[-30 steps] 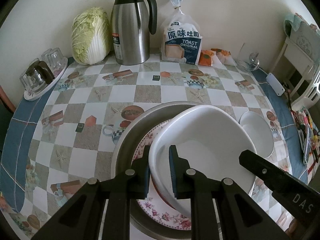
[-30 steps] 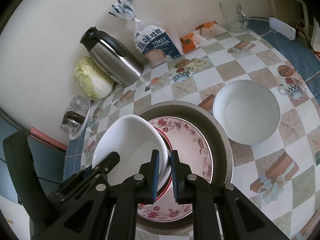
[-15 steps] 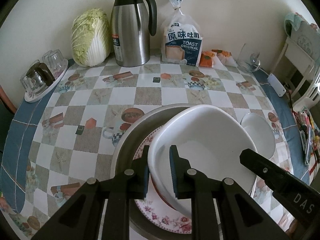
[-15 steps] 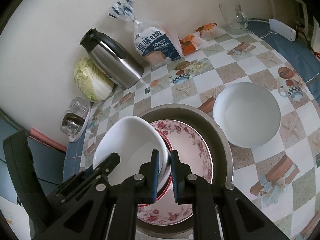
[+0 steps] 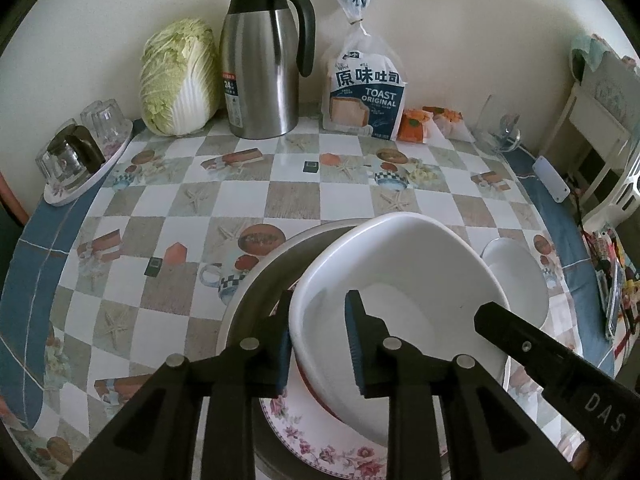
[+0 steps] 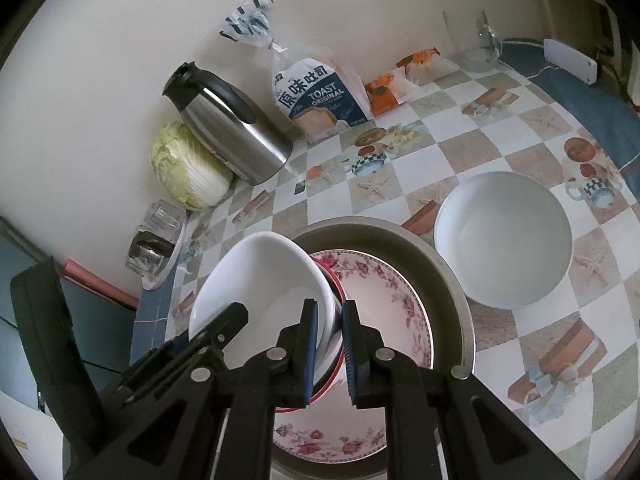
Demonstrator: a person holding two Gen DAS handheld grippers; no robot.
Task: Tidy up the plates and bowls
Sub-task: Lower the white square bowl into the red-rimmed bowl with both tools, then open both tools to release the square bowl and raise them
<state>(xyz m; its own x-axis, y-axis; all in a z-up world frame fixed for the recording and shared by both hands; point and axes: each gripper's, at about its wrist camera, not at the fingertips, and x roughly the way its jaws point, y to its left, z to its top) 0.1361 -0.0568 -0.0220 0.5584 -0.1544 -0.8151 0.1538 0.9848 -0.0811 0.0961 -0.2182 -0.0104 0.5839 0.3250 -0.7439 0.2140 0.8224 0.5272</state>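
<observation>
A: Where's the white bowl [image 5: 404,280]?
B: Tilted on the floral plate [image 6: 384,312] inside the metal basin [image 6: 448,272].
A: Left gripper [image 5: 320,340]?
B: Jaws opening, bowl rim between them, inner pad off the rim.
A: Right gripper [image 6: 329,350]?
B: Clamped narrow on the bowl's other rim. Second white bowl [image 6: 504,240] sits beside the basin.

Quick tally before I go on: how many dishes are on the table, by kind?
Round white bowls: 2
Red-rimmed bowl: 1
Floral-patterned round plate: 1
Round steel basin: 1
Total: 5
</observation>
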